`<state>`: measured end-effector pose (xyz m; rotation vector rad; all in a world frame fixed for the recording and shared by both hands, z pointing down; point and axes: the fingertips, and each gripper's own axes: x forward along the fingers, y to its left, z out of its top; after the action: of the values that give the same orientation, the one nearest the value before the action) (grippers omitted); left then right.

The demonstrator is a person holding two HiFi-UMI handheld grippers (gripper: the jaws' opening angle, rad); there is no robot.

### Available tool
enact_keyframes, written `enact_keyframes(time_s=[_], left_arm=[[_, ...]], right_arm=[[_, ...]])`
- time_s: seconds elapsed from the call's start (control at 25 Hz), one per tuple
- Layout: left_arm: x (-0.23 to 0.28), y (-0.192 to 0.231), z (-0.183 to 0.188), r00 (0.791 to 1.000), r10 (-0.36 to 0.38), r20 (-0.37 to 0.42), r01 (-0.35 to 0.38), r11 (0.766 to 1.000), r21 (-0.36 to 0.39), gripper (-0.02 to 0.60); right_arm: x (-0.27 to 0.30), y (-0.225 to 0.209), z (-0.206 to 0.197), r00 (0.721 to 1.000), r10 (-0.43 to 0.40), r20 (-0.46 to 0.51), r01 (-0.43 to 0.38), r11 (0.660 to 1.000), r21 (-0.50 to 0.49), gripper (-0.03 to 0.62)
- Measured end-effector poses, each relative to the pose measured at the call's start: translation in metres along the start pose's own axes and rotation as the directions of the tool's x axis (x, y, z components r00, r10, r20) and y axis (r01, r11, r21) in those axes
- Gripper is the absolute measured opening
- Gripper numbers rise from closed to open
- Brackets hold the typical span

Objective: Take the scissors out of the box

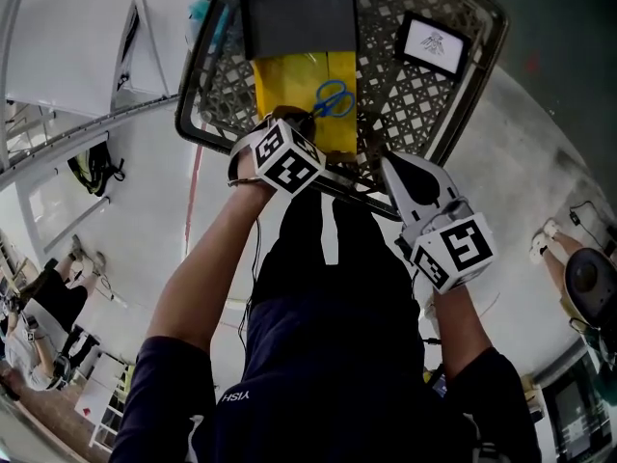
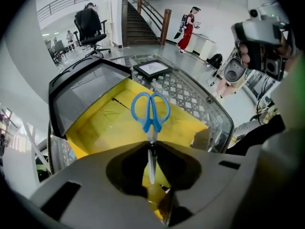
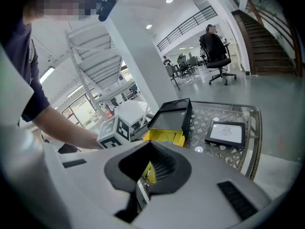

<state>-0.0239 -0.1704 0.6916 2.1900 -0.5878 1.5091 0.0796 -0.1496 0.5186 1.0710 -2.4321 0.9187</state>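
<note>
Blue-handled scissors (image 1: 333, 97) lie over an open yellow box (image 1: 289, 80) on a lattice table (image 1: 424, 104). In the left gripper view the handles (image 2: 150, 111) point away and the steel blades run back between the jaws. My left gripper (image 1: 308, 119) (image 2: 151, 151) is shut on those blades at the box's near end. To the right, my right gripper (image 1: 372, 145) (image 3: 143, 175) reaches the box's near corner, its jaws closed on a yellow flap (image 3: 148, 171) of the box (image 3: 164, 136).
The box's black lid (image 1: 299, 17) stands up at its far end. A black-framed picture (image 1: 432, 44) lies on the table to the right. The table rim (image 1: 198, 128) runs just under my grippers. People, a staircase and an office chair (image 2: 90, 30) are farther off.
</note>
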Motion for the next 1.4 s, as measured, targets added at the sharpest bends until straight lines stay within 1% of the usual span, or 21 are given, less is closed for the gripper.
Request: enact_keyframes(time_s=[0.32, 0.48, 0.64, 0.84, 1.04, 1.28, 1.4], left_arm=[[-0.052, 0.007, 0.030, 0.993, 0.016, 0.116, -0.011, 0.999, -0.037, 0.074], [-0.084, 0.010, 0.044, 0.984, 0.033, 0.174, -0.025, 0.999, -0.047, 0.074], [-0.113, 0.012, 0.057, 0.971, 0.047, 0.236, -0.033, 0.997, -0.066, 0.074], [-0.151, 0.012, 0.073, 0.946, 0.069, 0.318, -0.042, 0.995, -0.091, 0.074], [-0.185, 0.013, 0.088, 0.917, 0.086, 0.389, -0.052, 0.994, -0.099, 0.074], [-0.229, 0.012, 0.103, 0.878, 0.106, 0.467, -0.066, 0.993, -0.100, 0.074], [-0.250, 0.012, 0.108, 0.854, 0.117, 0.507, -0.074, 0.992, -0.104, 0.074]], right_arm=[[-0.004, 0.014, 0.026, 0.999, -0.003, 0.040, 0.005, 0.999, -0.044, 0.014], [-0.009, 0.021, 0.045, 0.998, -0.002, 0.069, 0.007, 0.997, -0.077, 0.014], [-0.014, 0.027, 0.060, 0.995, -0.006, 0.097, 0.015, 0.996, -0.093, 0.014], [-0.021, 0.036, 0.076, 0.993, -0.005, 0.122, 0.021, 0.992, -0.126, 0.014], [-0.027, 0.044, 0.092, 0.990, -0.009, 0.143, 0.031, 0.988, -0.150, 0.014], [-0.036, 0.055, 0.111, 0.984, -0.011, 0.180, 0.045, 0.981, -0.187, 0.014], [-0.039, 0.061, 0.123, 0.980, -0.011, 0.198, 0.052, 0.977, -0.206, 0.014]])
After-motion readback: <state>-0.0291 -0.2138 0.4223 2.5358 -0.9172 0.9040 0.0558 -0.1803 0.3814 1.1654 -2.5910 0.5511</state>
